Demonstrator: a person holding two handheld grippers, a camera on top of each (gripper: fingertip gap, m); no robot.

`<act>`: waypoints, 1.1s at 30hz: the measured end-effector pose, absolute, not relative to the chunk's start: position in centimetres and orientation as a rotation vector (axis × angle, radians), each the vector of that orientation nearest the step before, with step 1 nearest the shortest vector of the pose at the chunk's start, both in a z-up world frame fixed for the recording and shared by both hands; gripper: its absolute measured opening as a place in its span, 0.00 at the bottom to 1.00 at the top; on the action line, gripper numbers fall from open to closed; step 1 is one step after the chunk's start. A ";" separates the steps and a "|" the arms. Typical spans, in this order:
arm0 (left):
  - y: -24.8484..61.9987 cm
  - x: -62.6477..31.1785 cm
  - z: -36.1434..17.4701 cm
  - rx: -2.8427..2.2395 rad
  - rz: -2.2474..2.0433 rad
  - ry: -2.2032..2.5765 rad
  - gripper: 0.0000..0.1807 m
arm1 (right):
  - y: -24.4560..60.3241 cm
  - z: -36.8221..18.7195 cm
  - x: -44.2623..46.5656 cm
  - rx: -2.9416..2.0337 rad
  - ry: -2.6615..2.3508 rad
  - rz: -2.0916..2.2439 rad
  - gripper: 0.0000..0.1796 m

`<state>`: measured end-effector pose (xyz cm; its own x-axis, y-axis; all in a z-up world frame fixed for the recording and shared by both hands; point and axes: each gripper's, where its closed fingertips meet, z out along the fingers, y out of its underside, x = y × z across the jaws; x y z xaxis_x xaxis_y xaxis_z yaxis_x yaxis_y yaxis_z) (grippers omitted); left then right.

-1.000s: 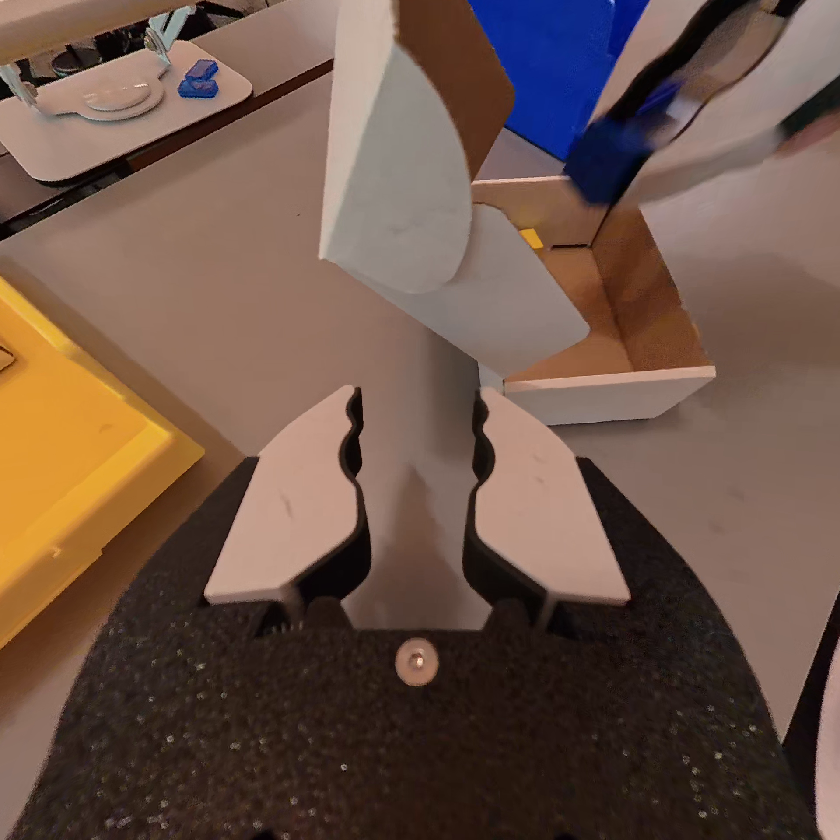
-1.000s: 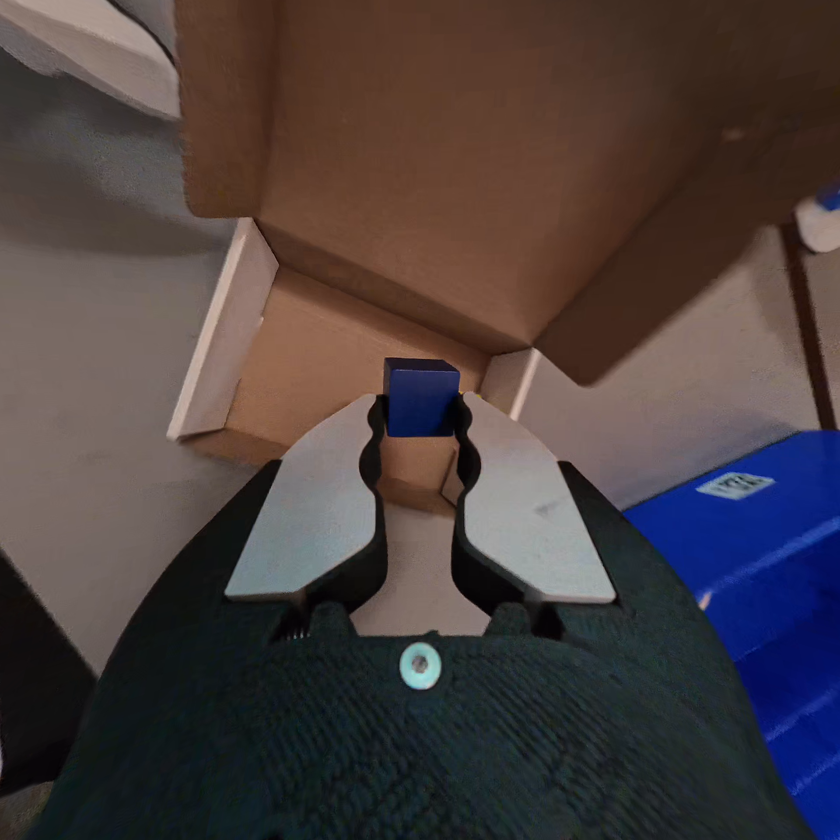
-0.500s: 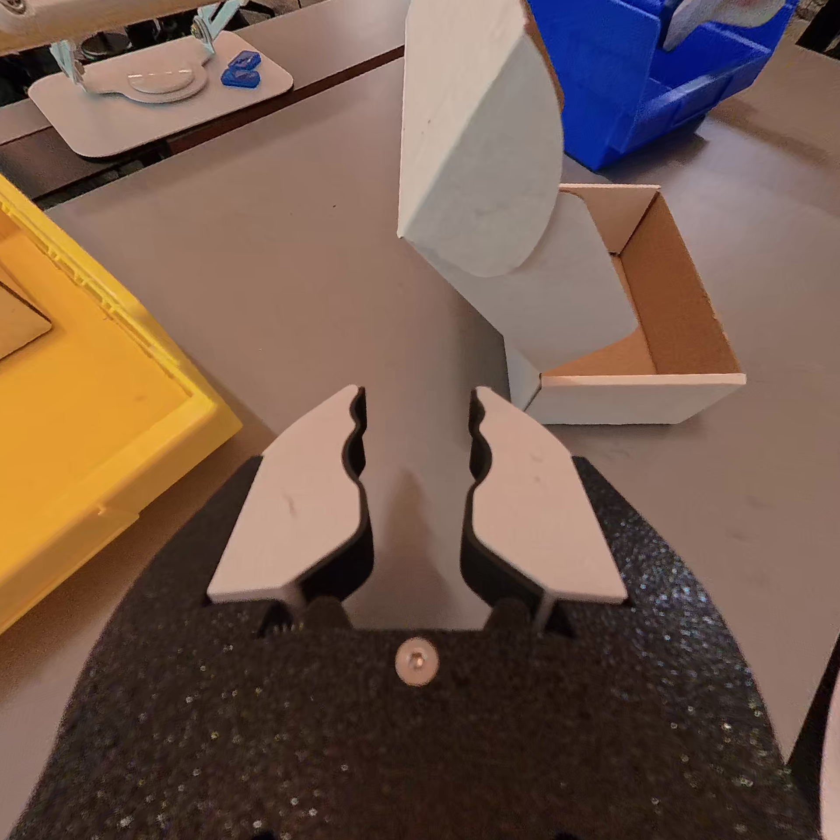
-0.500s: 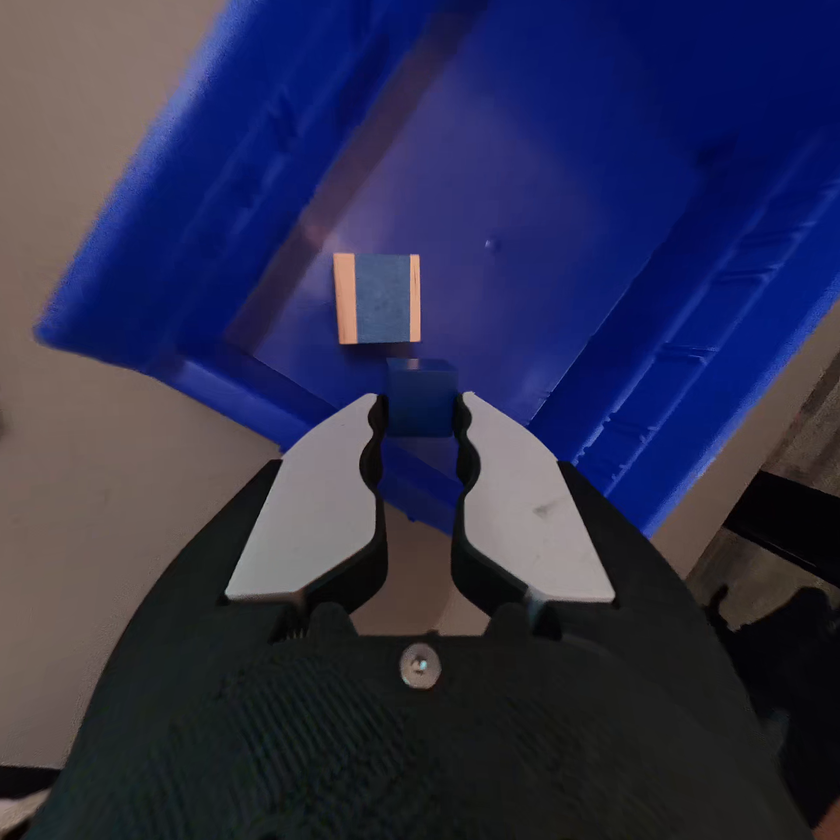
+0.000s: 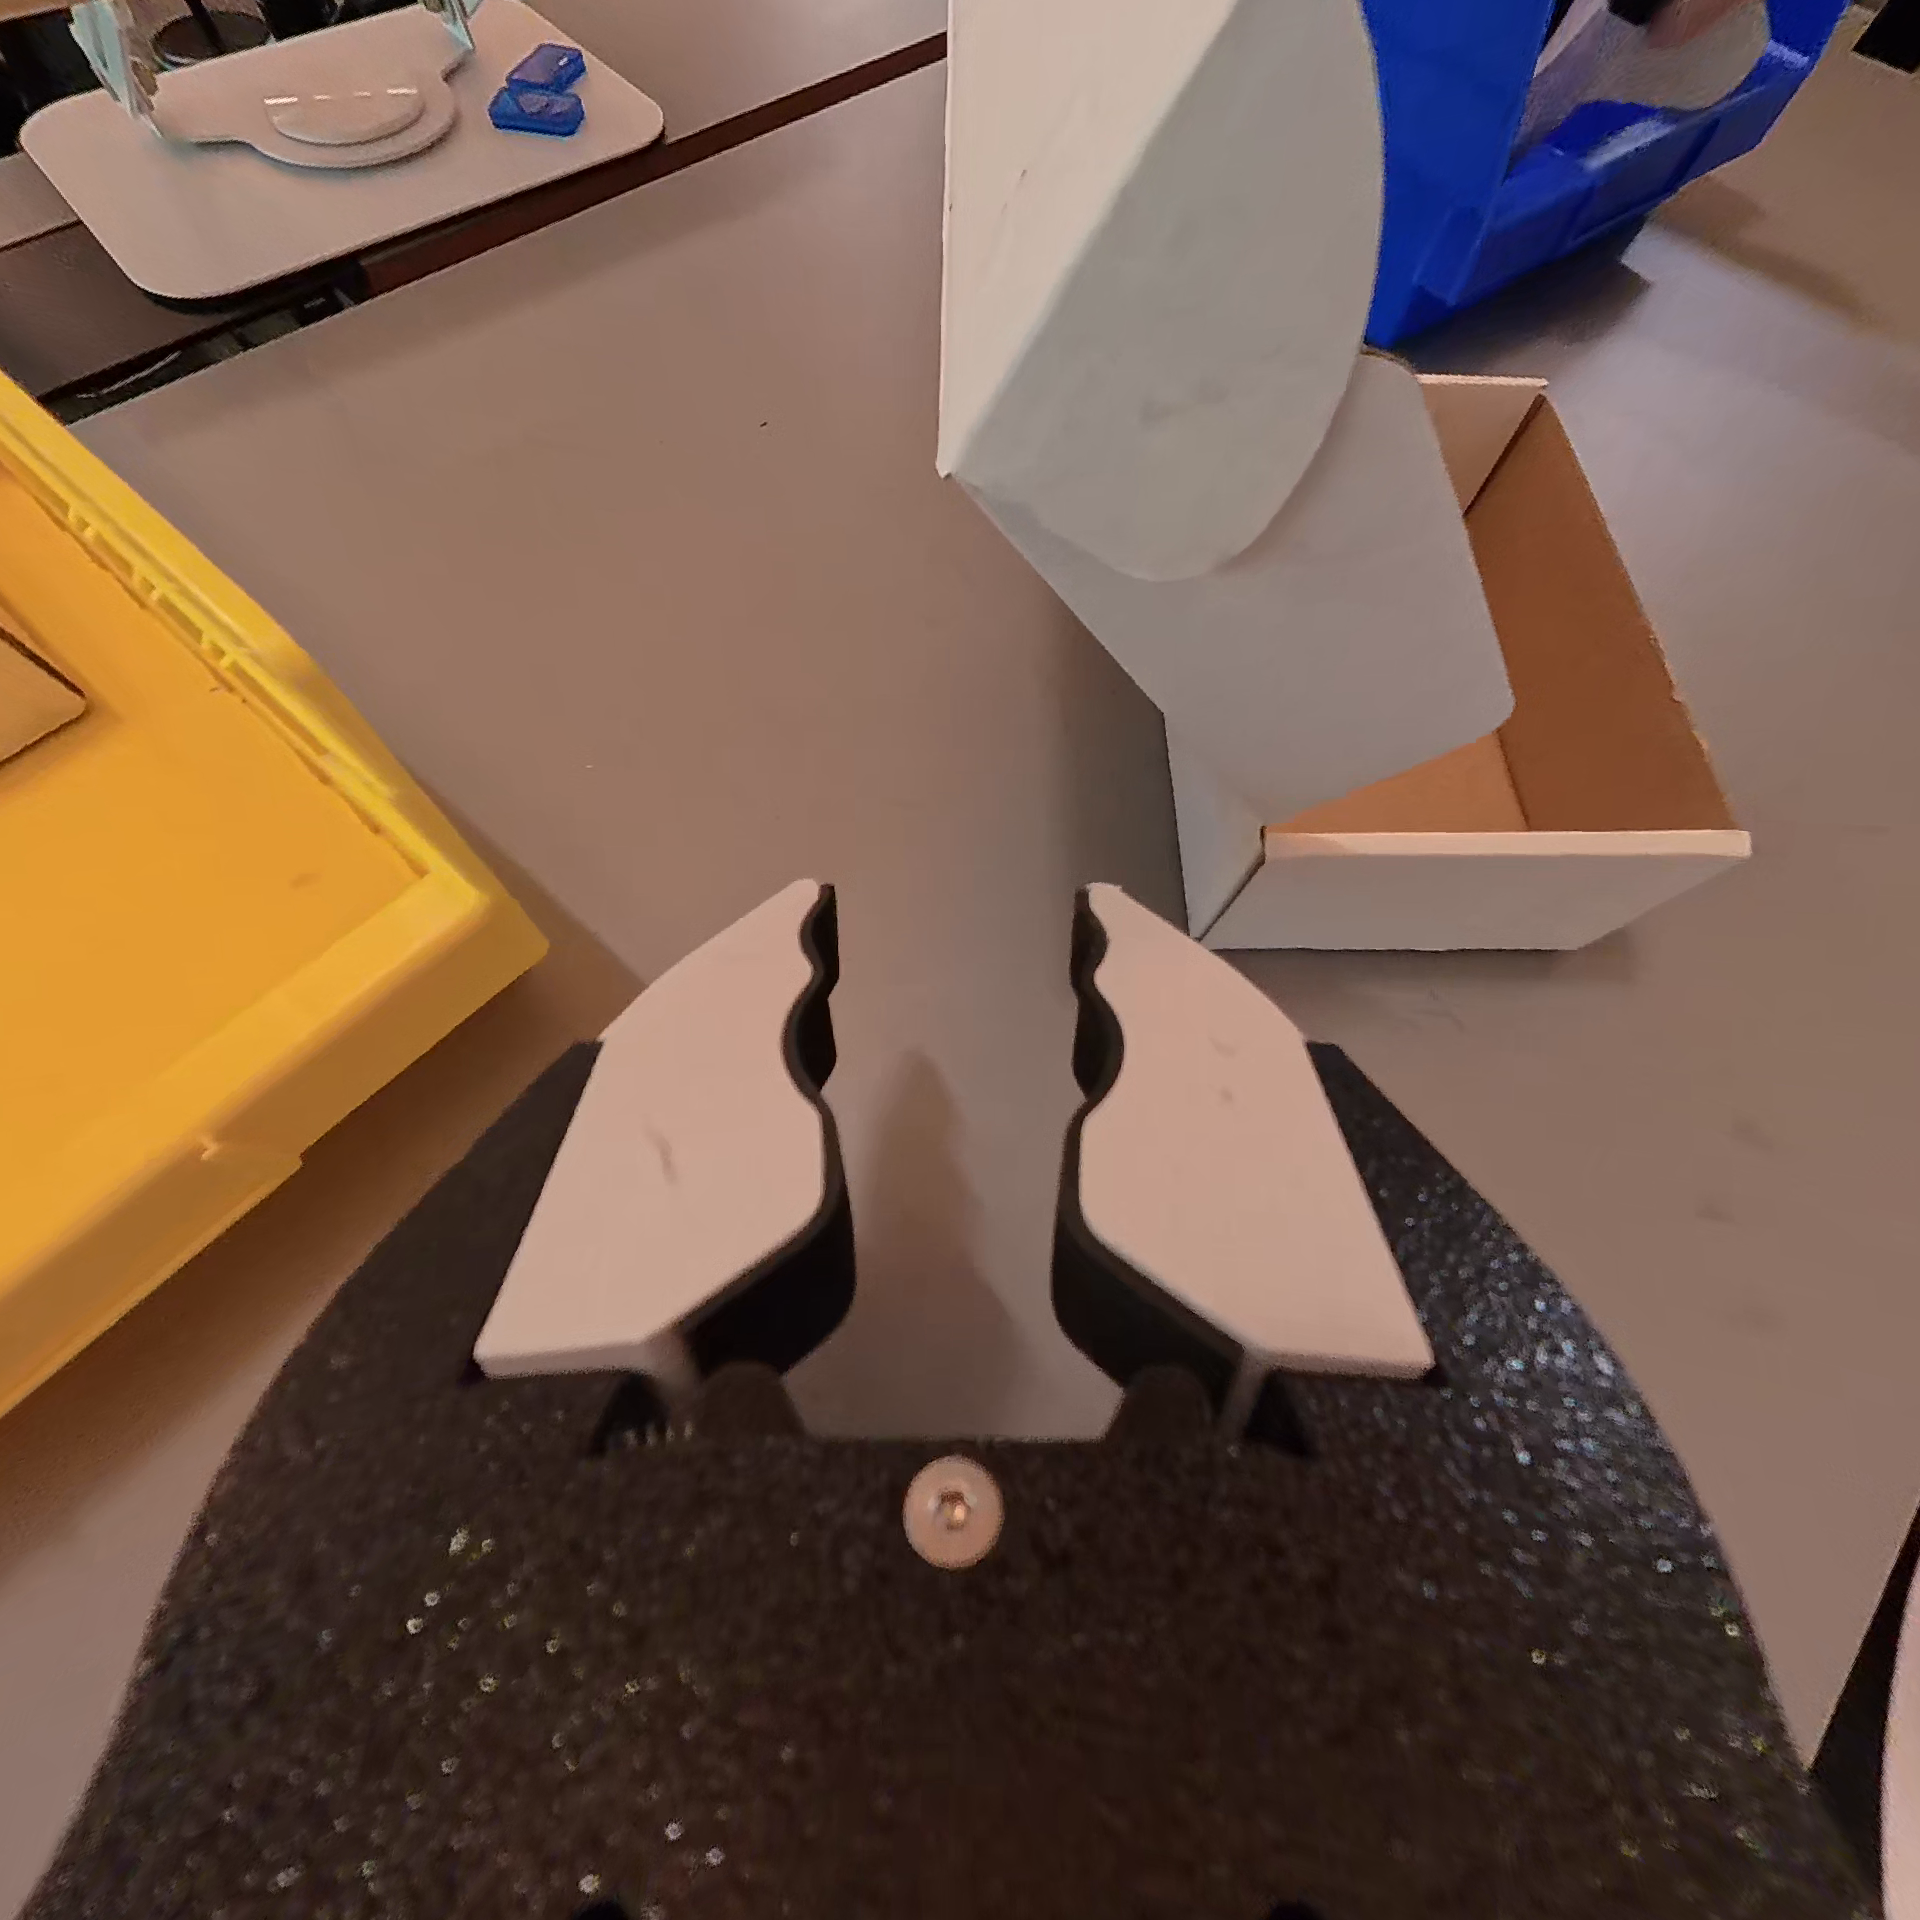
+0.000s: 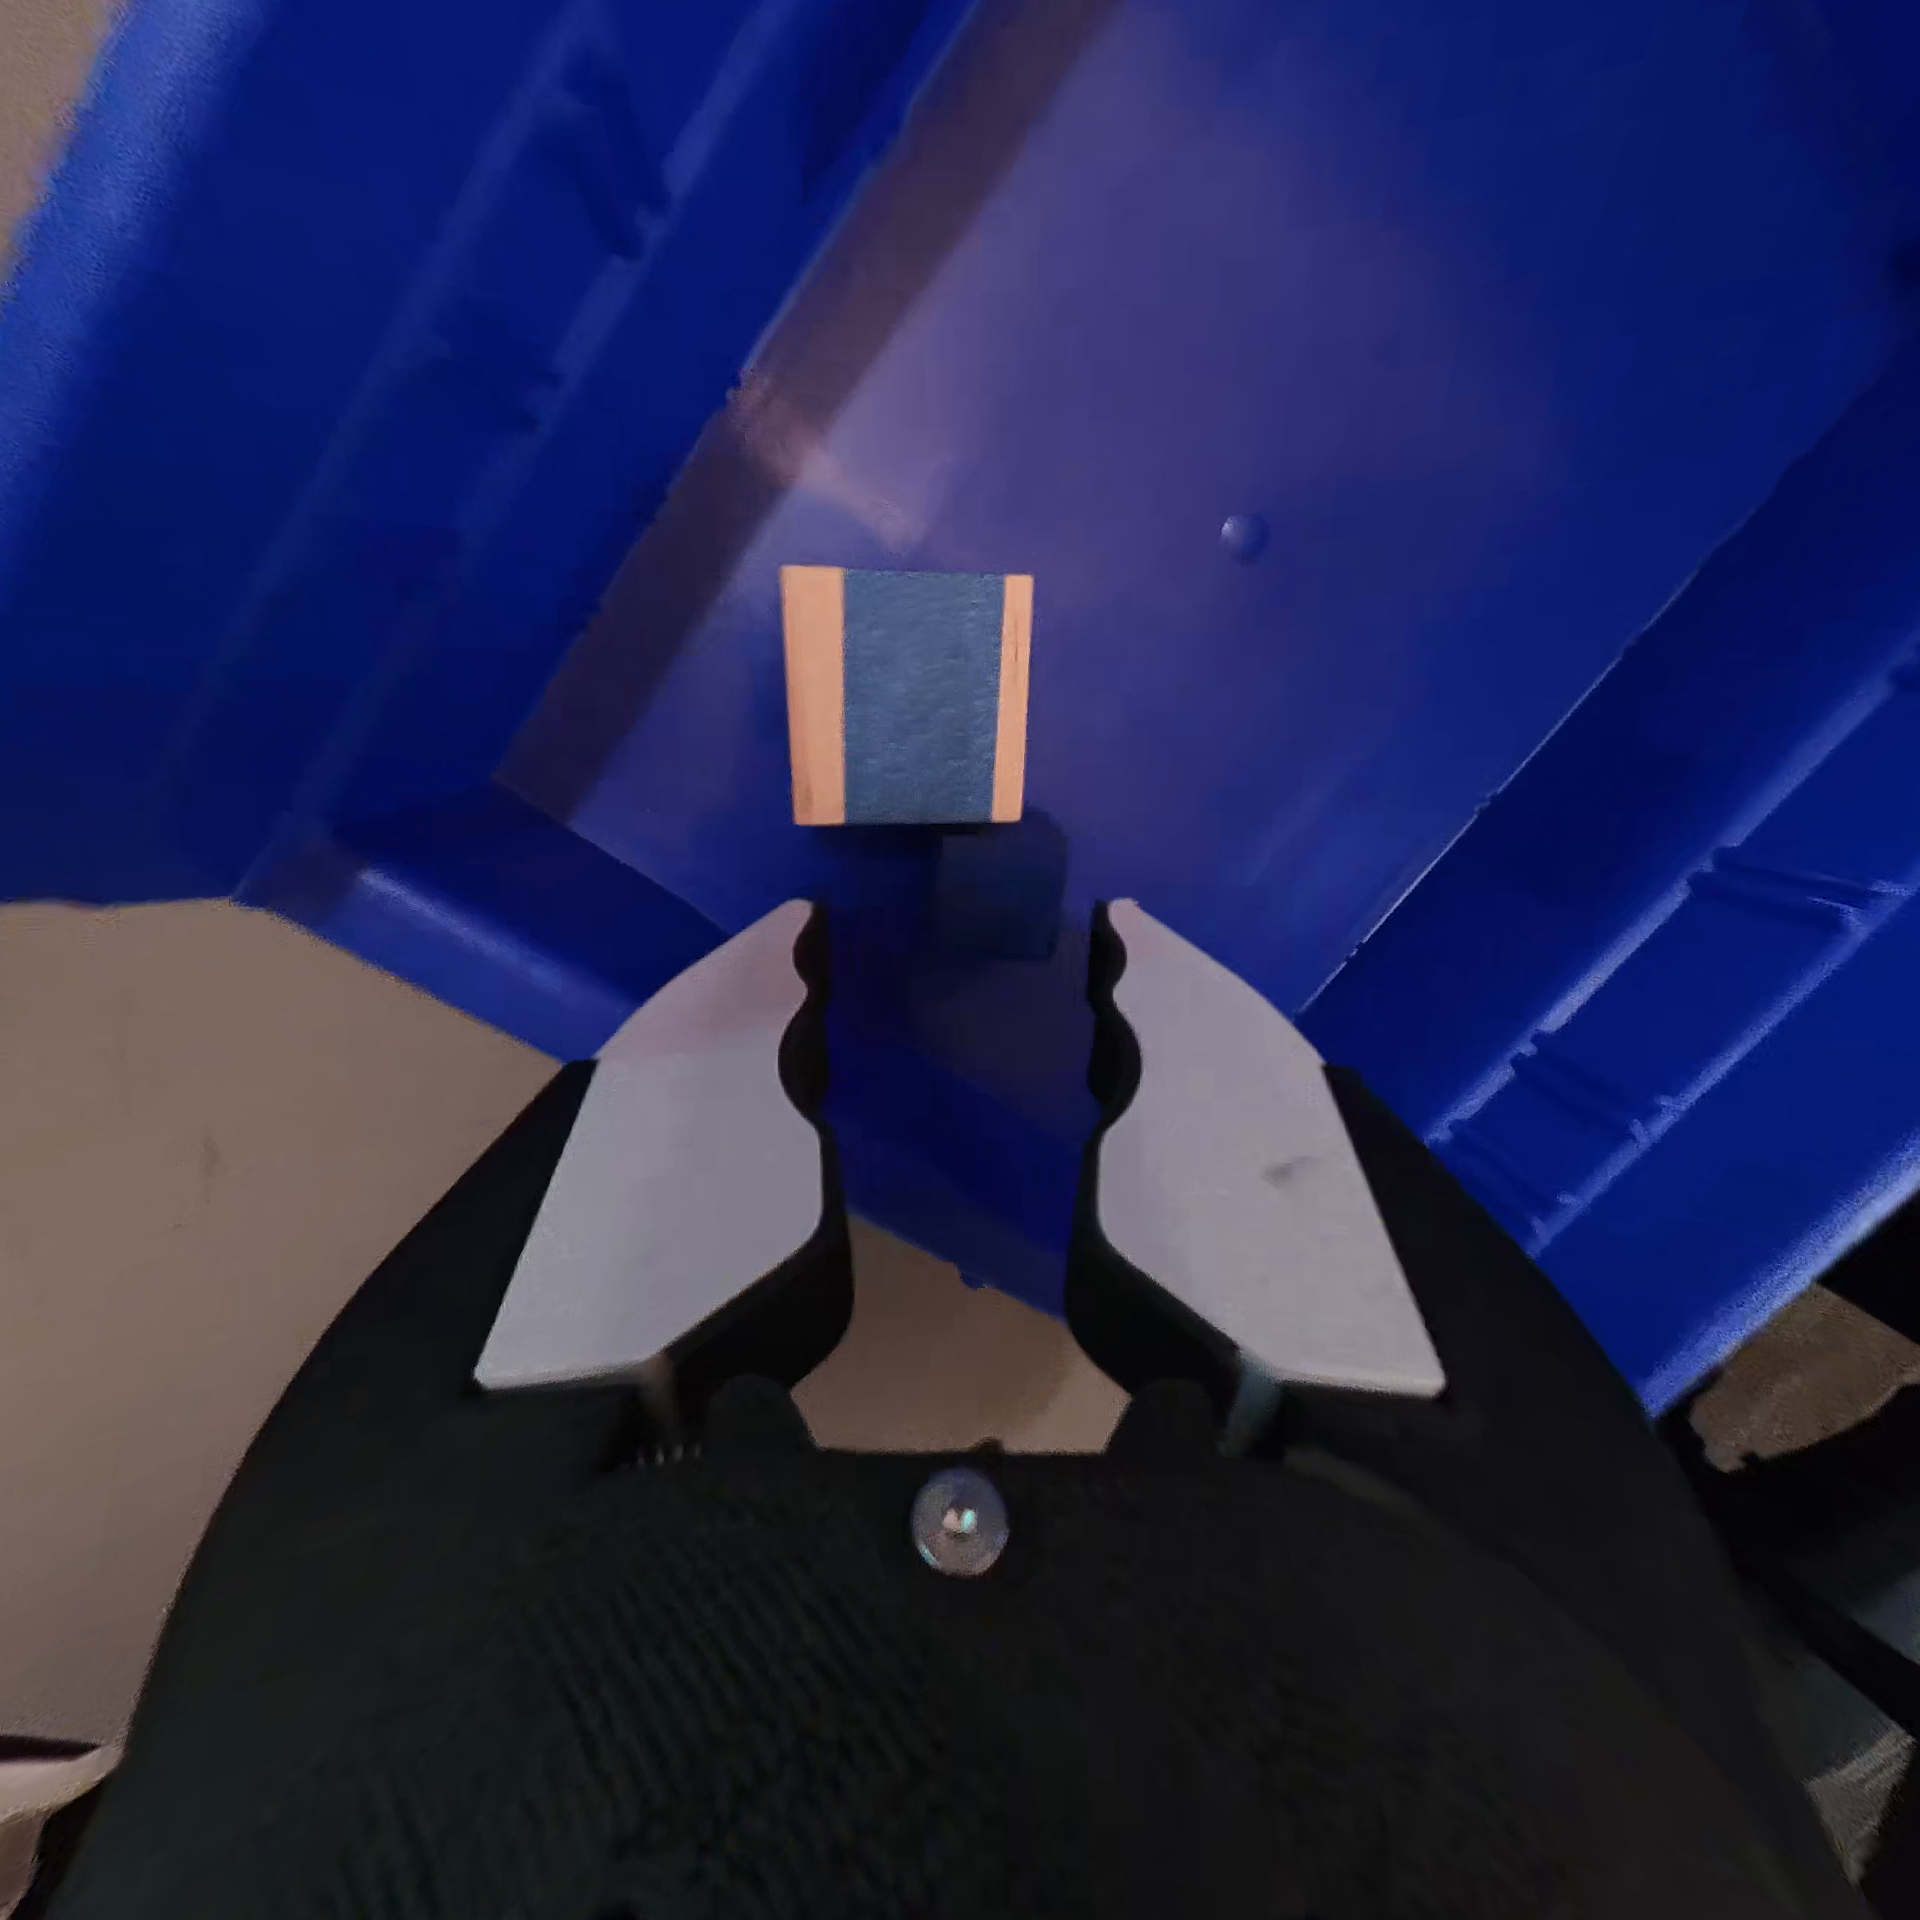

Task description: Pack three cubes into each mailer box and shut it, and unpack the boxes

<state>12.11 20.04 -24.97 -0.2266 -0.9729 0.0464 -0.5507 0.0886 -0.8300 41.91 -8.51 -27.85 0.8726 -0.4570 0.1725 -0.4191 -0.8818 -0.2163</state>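
Observation:
A white mailer box (image 5: 1455,894) stands open on the grey table, its lid (image 5: 1132,270) raised; what I see of its brown inside holds no cubes. My left gripper (image 5: 951,914) is open and empty, just left of the box's near corner. My right gripper (image 6: 956,925) is open over the blue bin (image 6: 1351,416). A dark blue cube (image 6: 997,894) sits loose just beyond its tips, blurred. A wooden cube with a blue band (image 6: 909,696) lies on the bin floor behind it.
A yellow bin (image 5: 187,883) lies at the left of the left wrist view. The blue bin (image 5: 1538,177) stands behind the box. A grey board with small blue parts (image 5: 343,135) lies on a far table. There is about 40 cm between the tips of the two grippers.
My right gripper carried the dark blue cube from the mailer box over to the blue bin, then opened and let it go. The left gripper drew back a little and stayed open.

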 end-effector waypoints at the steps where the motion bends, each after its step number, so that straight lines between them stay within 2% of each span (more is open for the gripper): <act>1: 20.0 12.1 -25.0 -1.494 -1.024 1.837 0.23 | -8.5 -27.2 41.5 -2.866 0.659 -0.354 0.28; 4: 20.1 12.1 -24.9 -1.493 -1.019 1.835 0.23 | -7.5 -24.3 37.6 -2.827 0.556 -0.356 0.30; 8: 20.1 12.2 -25.3 -1.509 -1.021 1.839 0.23 | -0.8 -20.6 27.3 -2.610 -0.164 -0.316 0.24; 11: 19.7 12.3 -25.8 -1.516 -1.022 1.859 0.23 | 2.5 -21.2 22.1 -2.481 -0.848 -0.472 0.30; 16: 18.9 12.3 -25.7 -1.477 -0.991 1.893 0.23 | 5.9 -23.9 22.2 -2.382 -1.506 -0.758 0.27; 21: 19.0 12.2 -25.7 -1.474 -0.987 1.894 0.23 | 6.8 -25.2 21.3 -2.308 -1.777 -0.515 0.16; 23: 19.1 12.2 -25.8 -1.480 -0.989 1.892 0.23 | 6.2 -26.1 22.4 -2.360 -1.863 -0.515 0.18; 25: 19.3 12.2 -25.9 -1.488 -0.995 1.887 0.23 | 6.0 -26.8 23.0 -2.386 -1.914 -0.513 0.25; 33: 19.8 12.2 -26.4 -1.522 -1.016 1.880 0.23 | 6.2 -28.7 23.5 -2.445 -2.003 -0.463 0.27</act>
<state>12.18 19.75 -26.37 -0.2397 -0.9687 0.0652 -0.5853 0.0906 -0.8057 23.48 6.20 -28.73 0.1720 0.9669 0.1884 0.9516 -0.2125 0.2220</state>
